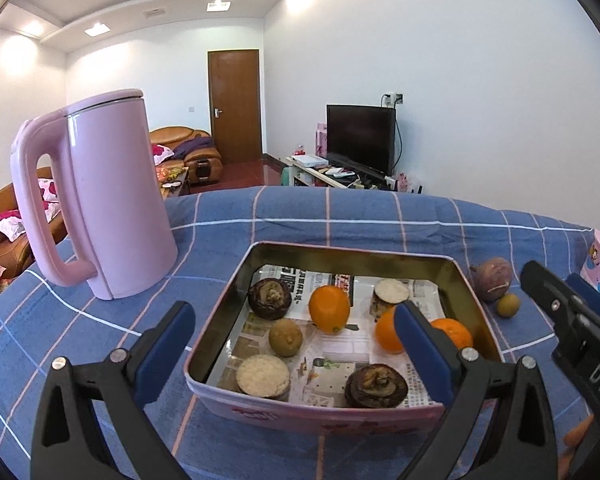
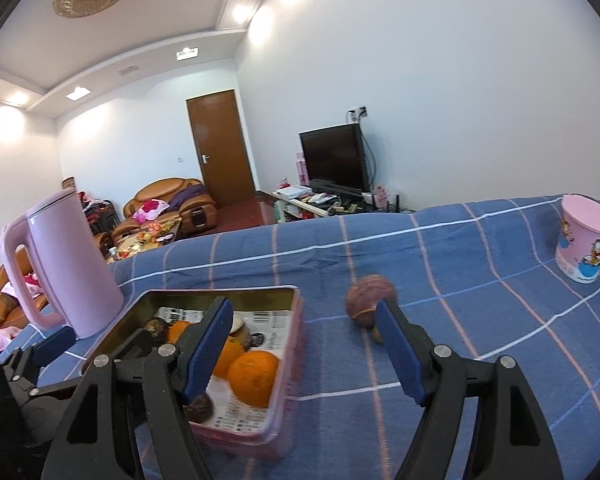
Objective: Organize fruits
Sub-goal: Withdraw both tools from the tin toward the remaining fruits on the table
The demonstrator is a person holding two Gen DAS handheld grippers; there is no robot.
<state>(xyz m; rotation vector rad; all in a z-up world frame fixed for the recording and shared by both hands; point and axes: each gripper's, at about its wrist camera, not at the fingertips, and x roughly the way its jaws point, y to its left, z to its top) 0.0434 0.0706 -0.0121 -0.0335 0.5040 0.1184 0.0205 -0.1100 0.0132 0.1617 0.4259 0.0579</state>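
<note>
A pink tin tray (image 1: pixel 356 258) lined with newspaper sits on the blue checked cloth and holds oranges (image 1: pixel 329 308), dark brown fruits (image 1: pixel 269 298) and a small tan fruit (image 1: pixel 285 337). My left gripper (image 1: pixel 296 354) is open and empty, hovering over the tray's near edge. To the tray's right lie a purple fruit (image 1: pixel 493 278) and a small tan fruit (image 1: pixel 508 305) on the cloth. My right gripper (image 2: pixel 306 346) is open and empty, between the tray (image 2: pixel 292 320) and the purple fruit (image 2: pixel 368 300). The right gripper also shows in the left wrist view at the right edge.
A tall pink kettle (image 1: pixel 100 200) stands left of the tray. A pink cartoon cup (image 2: pixel 584 238) stands at the far right of the cloth. Beyond the table are sofas, a door and a TV.
</note>
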